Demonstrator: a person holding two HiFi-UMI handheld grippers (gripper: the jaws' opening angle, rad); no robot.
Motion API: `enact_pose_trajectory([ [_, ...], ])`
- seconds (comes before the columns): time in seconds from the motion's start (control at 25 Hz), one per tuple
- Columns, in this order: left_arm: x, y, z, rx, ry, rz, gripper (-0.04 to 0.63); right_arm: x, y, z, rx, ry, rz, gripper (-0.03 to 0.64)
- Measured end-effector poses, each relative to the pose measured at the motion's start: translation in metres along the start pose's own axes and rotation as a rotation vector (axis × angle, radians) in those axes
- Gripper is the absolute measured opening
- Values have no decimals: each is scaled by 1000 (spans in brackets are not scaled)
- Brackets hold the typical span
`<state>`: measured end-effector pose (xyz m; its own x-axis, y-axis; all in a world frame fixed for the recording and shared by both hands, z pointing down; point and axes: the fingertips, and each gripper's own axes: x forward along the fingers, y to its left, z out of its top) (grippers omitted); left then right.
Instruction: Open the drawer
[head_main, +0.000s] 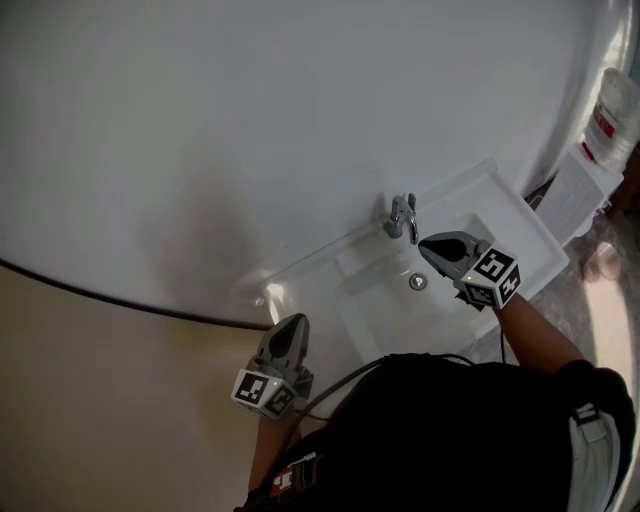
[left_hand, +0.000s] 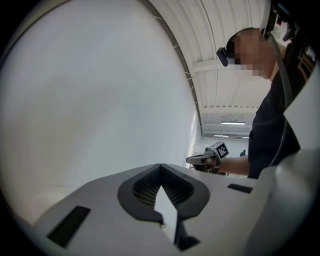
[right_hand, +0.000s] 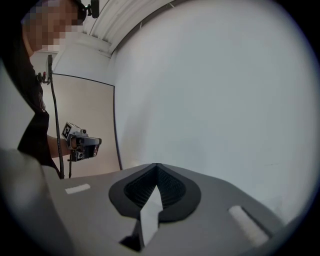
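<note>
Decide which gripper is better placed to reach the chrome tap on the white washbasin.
Right, probably. The right gripper hovers over the white washbasin, beside the chrome tap; the left gripper sits off the basin's left corner. Both are shut, empty.

Glossy white sink (head_main: 505, 212), shiny metal tap (head_main: 403, 216)

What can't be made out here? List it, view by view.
- Drawer: in no view. In the head view the sink and the person's black shirt cover whatever is below.
- White bucket, head view: cut off by the right edge; its label is too small to read.
- Both gripper views: mostly bare wall ahead.
</note>
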<state>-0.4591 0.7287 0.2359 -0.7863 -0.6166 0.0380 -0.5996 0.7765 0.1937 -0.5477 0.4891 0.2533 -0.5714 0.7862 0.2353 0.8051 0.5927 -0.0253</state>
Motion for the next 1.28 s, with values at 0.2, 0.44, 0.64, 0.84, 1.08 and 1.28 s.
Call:
enact_pose_trajectory([
  [0.2,11,-1,2,-11,18,-151,2,-31,10,-6,51,21,-162,-3],
  [0.44,22,-14,-23,-60,45,-354,2,-83,41,-34,119,69,-353,-3],
  [0.64,41,-51,-41,-84,81,-493,2,-142,57,-51,158,84,-497,-3],
  [0.84,66,-104,-54,-61,120,-608,2,-204,59,-68,187,58,-611,-3],
  [1.08,99,-196,-63,-31,155,-713,2,-296,54,-90,218,23,-702,-3],
  [1.28,127,-293,-78,-6,175,-792,2,-391,46,-113,229,8,-771,-3],
])
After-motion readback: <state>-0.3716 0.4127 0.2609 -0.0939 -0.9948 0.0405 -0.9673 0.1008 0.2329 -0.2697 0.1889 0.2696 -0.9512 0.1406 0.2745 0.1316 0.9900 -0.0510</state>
